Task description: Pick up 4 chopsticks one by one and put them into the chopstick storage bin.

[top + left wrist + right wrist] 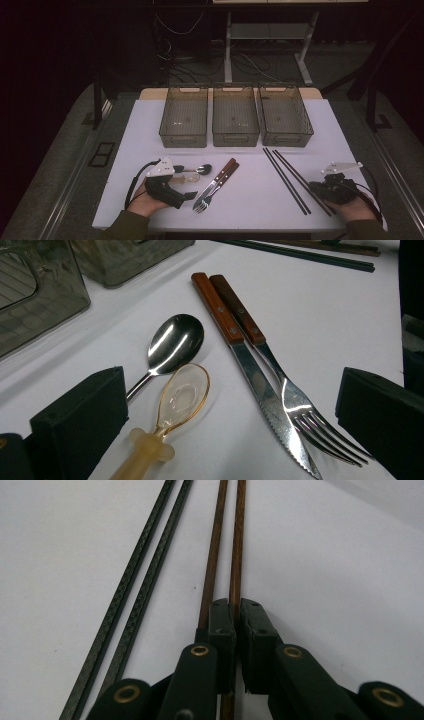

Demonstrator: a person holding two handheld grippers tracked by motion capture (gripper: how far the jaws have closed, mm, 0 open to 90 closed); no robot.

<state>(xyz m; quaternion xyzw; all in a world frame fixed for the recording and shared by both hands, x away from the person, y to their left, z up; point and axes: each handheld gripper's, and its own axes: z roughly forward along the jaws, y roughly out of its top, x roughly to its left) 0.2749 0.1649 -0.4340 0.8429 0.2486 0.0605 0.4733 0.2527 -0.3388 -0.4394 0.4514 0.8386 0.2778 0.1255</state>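
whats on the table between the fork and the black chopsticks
Nothing: in the high view the stretch of white table between the fork and the black chopsticks is bare.

Three grey bins [236,116] stand side by side across the far half of the counter [145,125], closing that edge; bare counter lies to their left and right; nearer, the knife [218,179] and fork [212,192] leave an open lane up to the dark chopsticks [286,180]; two spoons [197,171] crowd the left.
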